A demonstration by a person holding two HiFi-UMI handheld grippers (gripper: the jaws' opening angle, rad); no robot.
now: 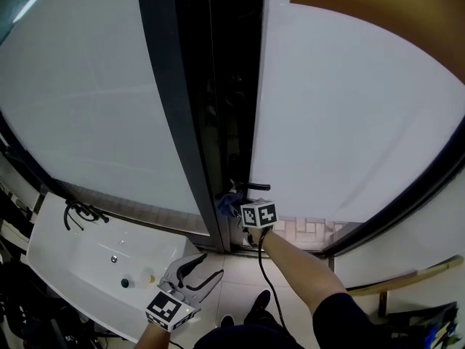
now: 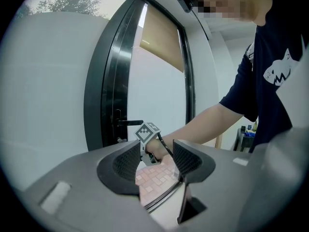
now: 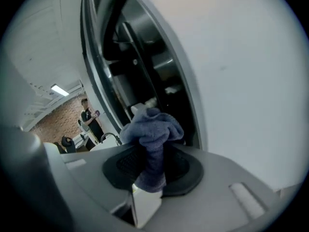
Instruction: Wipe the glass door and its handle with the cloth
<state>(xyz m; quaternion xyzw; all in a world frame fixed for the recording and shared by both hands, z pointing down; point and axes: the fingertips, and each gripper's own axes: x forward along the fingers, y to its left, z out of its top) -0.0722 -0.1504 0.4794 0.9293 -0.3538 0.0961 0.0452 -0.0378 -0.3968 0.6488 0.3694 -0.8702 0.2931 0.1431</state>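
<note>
Spread and empty, left tongs (image 1: 209,267) hang low, while right tongs (image 3: 152,167) pinch the blue cloth (image 3: 153,129), bunched ahead of them beside the handle (image 1: 253,187) of the glass door (image 1: 349,115), seemingly for wiping.

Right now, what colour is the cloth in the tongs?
The cloth is blue-grey; right gripper view shows it best.

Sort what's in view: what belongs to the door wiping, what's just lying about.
For the job: cloth, clamped in the right hand-held gripper; door handle; glass door.
Lying about: white sink, black tap; left hand-held gripper open, idle.
</note>
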